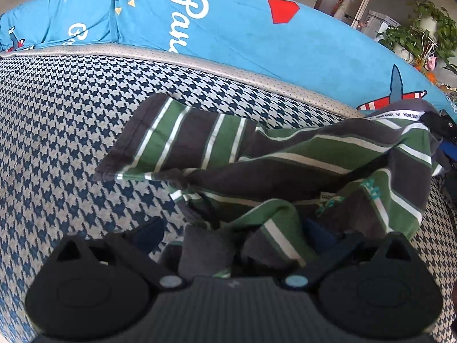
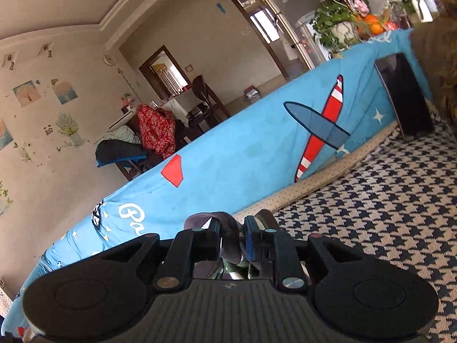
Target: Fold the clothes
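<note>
A striped garment (image 1: 285, 154), green, grey and white, is draped half-lifted over the houndstooth seat cushion (image 1: 57, 131). One sleeve is spread flat on the cushion towards the left, while the body is bunched and drawn up towards the right. It is judged to be light, soft knit cotton, limp and quick to sag or crease, with no stiffness to hold a fold by itself; nothing fragile is seen in it.

The left gripper (image 1: 228, 245) is seen with its fingers spread wide, crumpled cloth heaped between them; whether any cloth is caught by a pad is not settled by the view. The right gripper (image 2: 232, 240) is pressed together on a thick roll of grey fabric, probably the collar or a hem, though only a small part is shown.

A hold is best taken at seams, hems or the shoulder line, where the doubled cloth gives a firmer pinch; single layers are likely to slip or to drag a second layer along.

Behind the seat a blue printed cover (image 1: 257, 48) is stretched over the backrest, close enough for a lifted edge to brush it. A dark flat panel (image 2: 405, 97) is propped against the cover on the far right, well apart from the garment. Beyond, potted plants (image 2: 337, 17) and a dining area are seen, out of reach.
</note>
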Action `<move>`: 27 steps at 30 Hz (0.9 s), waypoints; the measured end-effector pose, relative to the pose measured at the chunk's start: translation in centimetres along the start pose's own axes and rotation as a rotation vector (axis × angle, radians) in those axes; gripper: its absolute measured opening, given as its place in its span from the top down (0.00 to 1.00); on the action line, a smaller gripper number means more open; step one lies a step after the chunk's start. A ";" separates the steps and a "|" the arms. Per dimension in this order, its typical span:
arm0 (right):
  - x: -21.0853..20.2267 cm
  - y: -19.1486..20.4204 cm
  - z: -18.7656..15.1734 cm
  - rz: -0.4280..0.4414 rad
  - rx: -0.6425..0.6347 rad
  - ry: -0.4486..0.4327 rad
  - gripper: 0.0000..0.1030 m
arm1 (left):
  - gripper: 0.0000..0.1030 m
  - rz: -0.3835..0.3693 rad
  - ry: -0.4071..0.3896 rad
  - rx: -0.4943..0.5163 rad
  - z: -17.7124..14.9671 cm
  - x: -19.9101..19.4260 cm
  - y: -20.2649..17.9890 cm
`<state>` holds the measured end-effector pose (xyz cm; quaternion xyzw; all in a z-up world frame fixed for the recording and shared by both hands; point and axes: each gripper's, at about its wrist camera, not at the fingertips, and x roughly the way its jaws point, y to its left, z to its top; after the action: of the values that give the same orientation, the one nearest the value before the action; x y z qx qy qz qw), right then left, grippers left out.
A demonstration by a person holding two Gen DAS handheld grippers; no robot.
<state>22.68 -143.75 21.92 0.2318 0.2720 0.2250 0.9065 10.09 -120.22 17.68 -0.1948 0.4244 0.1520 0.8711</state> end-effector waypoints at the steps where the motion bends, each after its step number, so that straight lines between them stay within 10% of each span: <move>1: -0.1 -0.4 0.0 -0.011 0.000 0.005 0.78 | 0.00 0.003 0.002 0.004 -0.1 0.1 -0.4; 10: -2.7 -2.2 0.3 -0.026 -0.080 -0.015 0.52 | 0.00 0.019 0.018 -0.015 -0.3 0.6 -0.6; 27: 0.1 -7.0 -3.2 -0.133 -0.049 0.337 0.51 | 0.00 -0.004 -0.040 0.098 -1.0 -0.3 -3.4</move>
<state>22.82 -148.29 15.69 0.1502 0.4292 0.2067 0.8663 10.70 -123.69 18.07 -0.1499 0.4135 0.1334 0.8881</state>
